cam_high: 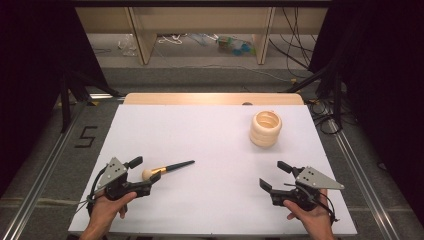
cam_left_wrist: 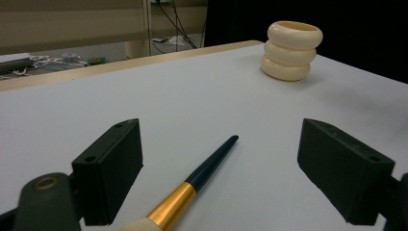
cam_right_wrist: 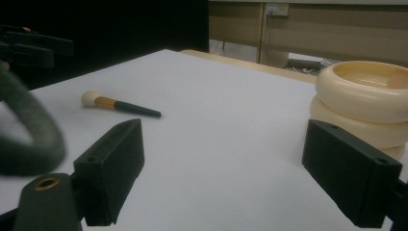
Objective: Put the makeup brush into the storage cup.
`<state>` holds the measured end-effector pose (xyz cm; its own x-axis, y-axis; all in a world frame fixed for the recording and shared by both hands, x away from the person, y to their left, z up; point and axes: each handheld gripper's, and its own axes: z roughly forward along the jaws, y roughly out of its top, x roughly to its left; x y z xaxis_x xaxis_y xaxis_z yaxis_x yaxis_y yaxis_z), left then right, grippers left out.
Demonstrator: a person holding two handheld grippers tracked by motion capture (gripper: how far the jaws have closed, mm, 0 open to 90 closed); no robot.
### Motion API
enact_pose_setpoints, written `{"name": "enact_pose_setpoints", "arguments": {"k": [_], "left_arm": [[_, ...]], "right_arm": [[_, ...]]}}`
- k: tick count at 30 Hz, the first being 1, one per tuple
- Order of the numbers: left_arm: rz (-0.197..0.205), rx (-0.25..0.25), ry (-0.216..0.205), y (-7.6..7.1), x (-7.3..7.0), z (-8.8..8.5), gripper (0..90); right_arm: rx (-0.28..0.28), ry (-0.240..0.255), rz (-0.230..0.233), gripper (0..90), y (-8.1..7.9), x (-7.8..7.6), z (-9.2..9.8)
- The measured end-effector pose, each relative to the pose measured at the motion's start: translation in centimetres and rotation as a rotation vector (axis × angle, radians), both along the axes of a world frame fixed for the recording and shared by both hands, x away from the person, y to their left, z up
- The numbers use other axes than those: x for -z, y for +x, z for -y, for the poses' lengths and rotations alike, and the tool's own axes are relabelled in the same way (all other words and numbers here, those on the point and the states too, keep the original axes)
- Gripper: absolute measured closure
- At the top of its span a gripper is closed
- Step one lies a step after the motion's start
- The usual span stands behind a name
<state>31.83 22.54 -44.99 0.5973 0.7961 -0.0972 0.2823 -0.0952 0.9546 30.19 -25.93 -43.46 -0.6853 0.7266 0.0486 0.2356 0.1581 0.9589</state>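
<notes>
Nearest the person's edge of the white counter, the left gripper sits low with its fingers spread wide and holding nothing. Between them lies the makeup brush: its pale bristle head and gold ferrule rest just inside the gap, closest to the gripper, while the dark handle runs away from it toward the cream holder. The brush lies flat on the counter, and neither finger touches it in the left gripper view.

Level with the brush but well apart from it, toward the right side of the counter, the right gripper is held by the other hand. Its fingers are likewise released and empty, pointing across the counter with the brush off to one side of its view and the holder close on the other.

Beyond the brush, near the far right part of the counter, stands the ribbed cream holder, three stacked rounded rings with an open top. It is upright, and nothing can be seen standing in it.

Judging from this, the work is at its very start: the approach to the brush looks made, but the grasp is not closed. What remains, most likely, is closing on the brush near its ferrule, lifting it, carrying it to the holder and setting it in upright.
</notes>
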Motion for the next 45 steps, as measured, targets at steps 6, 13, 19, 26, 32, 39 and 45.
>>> {"name": "enact_pose_setpoints", "arguments": {"k": [6, 13, 19, 26, 32, 39, 45], "left_arm": [[0.001, 0.005, 0.002, 0.1, 0.1, 0.1, 16.3], [0.006, 0.013, 0.023, 0.2, 0.1, 0.3, 16.4], [0.012, 0.021, 0.026, 0.5, -0.1, 0.5, 16.1], [0.004, 0.036, 0.042, 0.8, -0.3, 1.1, 16.2], [-0.071, 0.045, 0.131, 1.9, -0.3, 1.2, 17.3], [-0.121, 0.068, 0.225, 3.0, -0.3, 1.8, 19.5], [-0.173, 0.108, 0.307, 4.2, -0.5, 2.1, 20.1]], "right_arm": [[-0.001, 0.009, 0.003, 15.9, 0.0, 0.1, -0.1], [-0.004, 0.003, -0.003, 15.9, 0.1, 0.1, -0.1], [0.009, 0.000, -0.004, 16.0, 0.1, 0.1, -0.1], [0.002, -0.001, -0.007, 16.3, 0.1, 0.1, 0.0], [-0.005, 0.003, -0.011, 16.3, 0.2, 0.1, 0.0], [-0.001, 0.013, -0.005, 16.8, 0.2, 0.2, 0.0], [0.010, 0.010, 0.000, 16.9, 0.2, 0.2, 0.0]]}}
